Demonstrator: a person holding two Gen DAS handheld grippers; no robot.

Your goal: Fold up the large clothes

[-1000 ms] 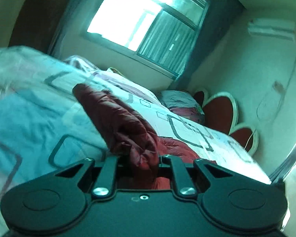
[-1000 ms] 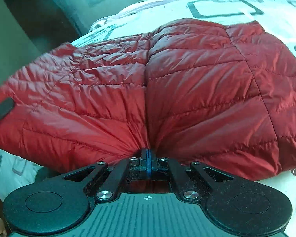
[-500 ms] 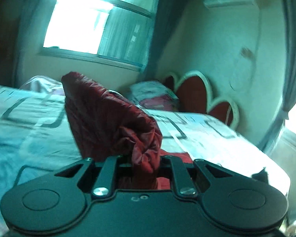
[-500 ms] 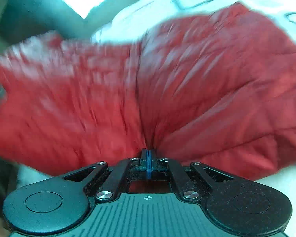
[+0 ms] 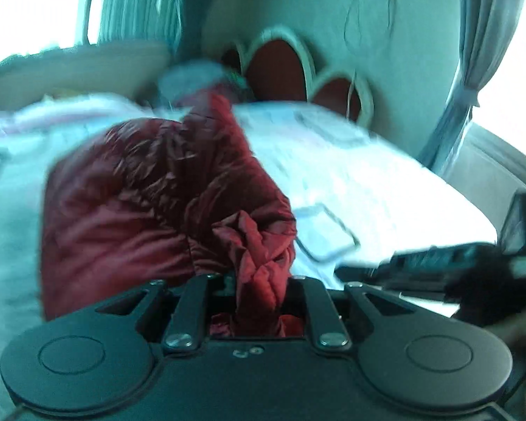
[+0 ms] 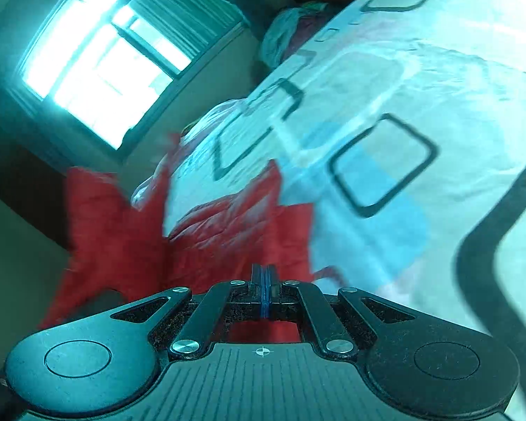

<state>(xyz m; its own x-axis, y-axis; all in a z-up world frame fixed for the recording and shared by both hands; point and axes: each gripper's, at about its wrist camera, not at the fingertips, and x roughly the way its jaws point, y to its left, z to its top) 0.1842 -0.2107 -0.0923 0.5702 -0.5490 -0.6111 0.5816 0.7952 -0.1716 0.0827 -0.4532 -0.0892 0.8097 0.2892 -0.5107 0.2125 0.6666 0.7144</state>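
Both hand-held grippers, the left (image 5: 261,280) and the right (image 6: 264,280), are clamping bunched edges of the dark red quilted down jacket (image 5: 150,203) above the patterned bed (image 5: 350,182), so lowering evenly, grips firm, should land a flat fold.

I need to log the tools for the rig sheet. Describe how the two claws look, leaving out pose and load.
Both are matte black. The left claw has two round discs on its body, silver screws on angled linkage bars and triangular cut-outs. The right claw has the same layout, plus blue pads, a ribbed housing and a small white crosshair mark. No cables or sleeves are visible.
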